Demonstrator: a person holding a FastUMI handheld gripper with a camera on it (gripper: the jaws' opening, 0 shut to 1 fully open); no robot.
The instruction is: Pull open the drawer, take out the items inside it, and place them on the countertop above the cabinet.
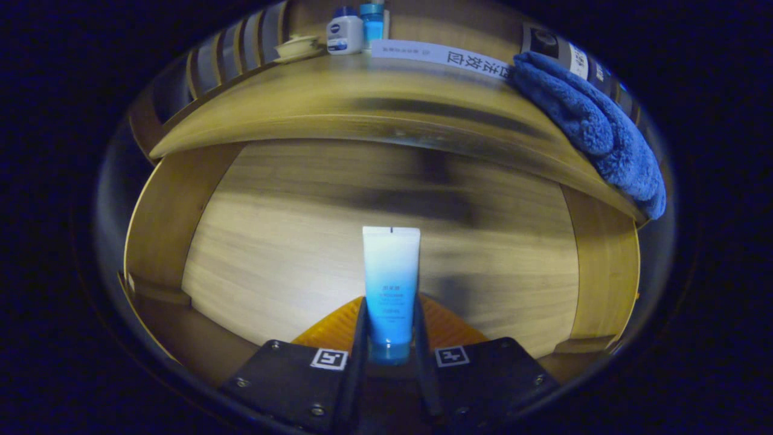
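On the countertop [338, 103], far left, a small cream dish [297, 47] sits beside a white jar [345, 35] and a blue bottle [372, 21] — then a long white box [441, 57], and a blue towel [595, 130] draped over the right edge. Below, inside the open wooden drawer [284, 254], the gripper [391, 317] is clamped on a blue-and-white tube [391, 284] — both fingers pressing its lower end, crimped end pointing ahead.

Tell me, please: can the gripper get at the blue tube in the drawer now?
Yes, it seems so: the gripper already has the blue tube between its fingers, which look pressed on its lower end. Nothing lies in the way inside the drawer.
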